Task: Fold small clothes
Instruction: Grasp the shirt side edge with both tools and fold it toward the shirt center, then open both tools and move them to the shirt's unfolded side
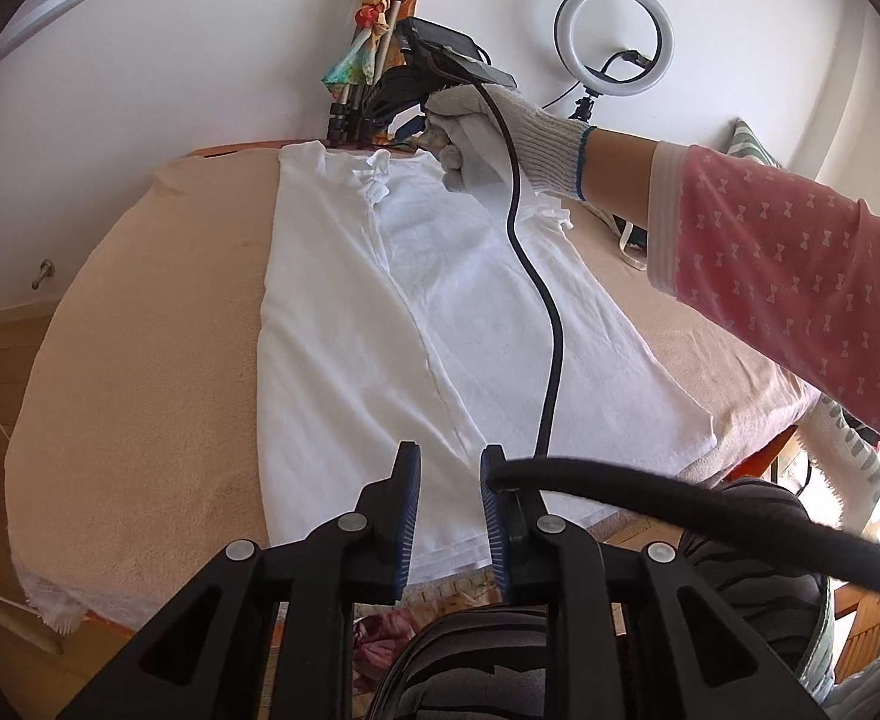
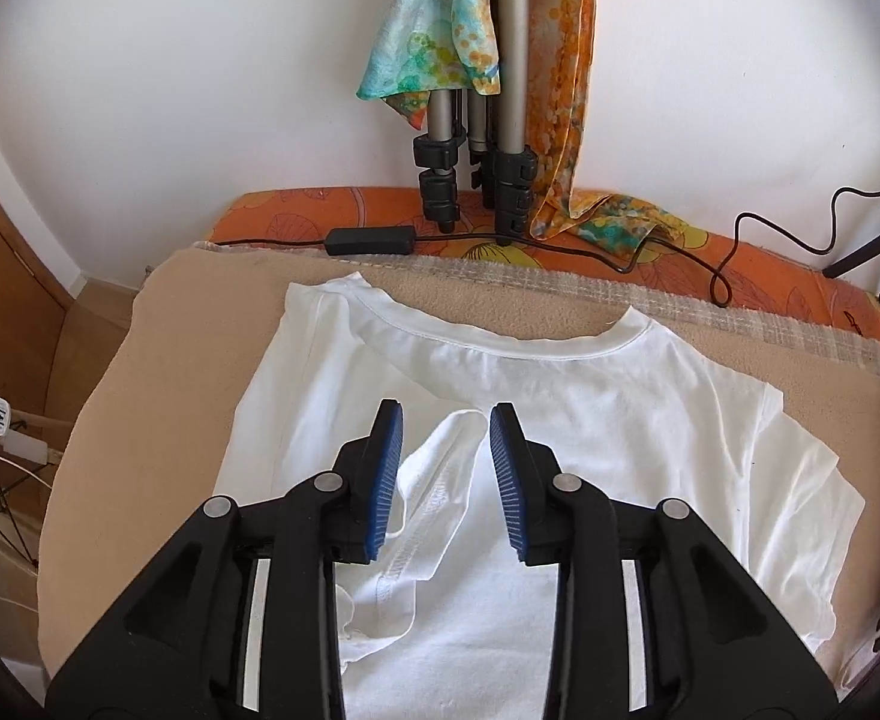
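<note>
Bench: beige cover (image 1: 140, 360) against a white wall, tripod (image 2: 499, 138) behind.
Shirt (image 1: 344, 360): flat on the bench, left side folded in, its sleeve (image 2: 434, 510) lying on the chest.
Left tongs (image 1: 450, 474): released, over the hem.
Right tongs (image 2: 445, 438): released, over the sleeve, holding nothing.
Advice: we judge the right side comes next; grip shoulder and hem together, and keep the cable (image 1: 535, 276) off the cloth.
</note>
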The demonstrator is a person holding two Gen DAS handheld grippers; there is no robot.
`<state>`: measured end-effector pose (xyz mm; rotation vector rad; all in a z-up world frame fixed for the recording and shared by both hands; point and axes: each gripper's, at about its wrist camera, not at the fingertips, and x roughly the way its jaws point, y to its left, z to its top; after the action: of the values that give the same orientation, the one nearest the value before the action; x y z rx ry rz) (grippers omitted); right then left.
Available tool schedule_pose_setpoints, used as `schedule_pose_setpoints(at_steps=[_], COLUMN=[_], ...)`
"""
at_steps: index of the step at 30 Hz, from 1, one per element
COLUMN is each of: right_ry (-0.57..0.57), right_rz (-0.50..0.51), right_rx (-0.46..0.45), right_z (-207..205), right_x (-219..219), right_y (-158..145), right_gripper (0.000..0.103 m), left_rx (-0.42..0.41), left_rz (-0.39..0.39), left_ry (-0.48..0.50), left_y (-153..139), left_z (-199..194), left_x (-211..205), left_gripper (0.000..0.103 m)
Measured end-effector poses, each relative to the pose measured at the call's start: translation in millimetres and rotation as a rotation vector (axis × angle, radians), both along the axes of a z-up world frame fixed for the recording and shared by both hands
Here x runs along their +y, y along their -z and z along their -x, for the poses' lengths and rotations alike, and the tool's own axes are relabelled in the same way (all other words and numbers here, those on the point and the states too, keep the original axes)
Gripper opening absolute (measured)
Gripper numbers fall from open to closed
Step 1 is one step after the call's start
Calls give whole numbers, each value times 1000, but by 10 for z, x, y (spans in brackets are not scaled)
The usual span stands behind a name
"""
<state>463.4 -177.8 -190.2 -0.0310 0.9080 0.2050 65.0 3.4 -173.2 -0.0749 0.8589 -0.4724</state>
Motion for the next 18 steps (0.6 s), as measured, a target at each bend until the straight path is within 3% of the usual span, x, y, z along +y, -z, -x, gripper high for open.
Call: schedule_pose_setpoints(at_steps=[8,18], right_ry=[-45,-15], right_rz=[-31,-71], right_rx=[-65,-176], right_z=[436,1098], right_x=[-173,-743], right_y=[-525,-1309], right_gripper=[33,33], left_rx=[-39,-165], left_rz=[-55,-66], left_ry=[-71,-134], left_y=[-102,-560], left_z=[269,615], left_x=[154,164], left_gripper=[20,20])
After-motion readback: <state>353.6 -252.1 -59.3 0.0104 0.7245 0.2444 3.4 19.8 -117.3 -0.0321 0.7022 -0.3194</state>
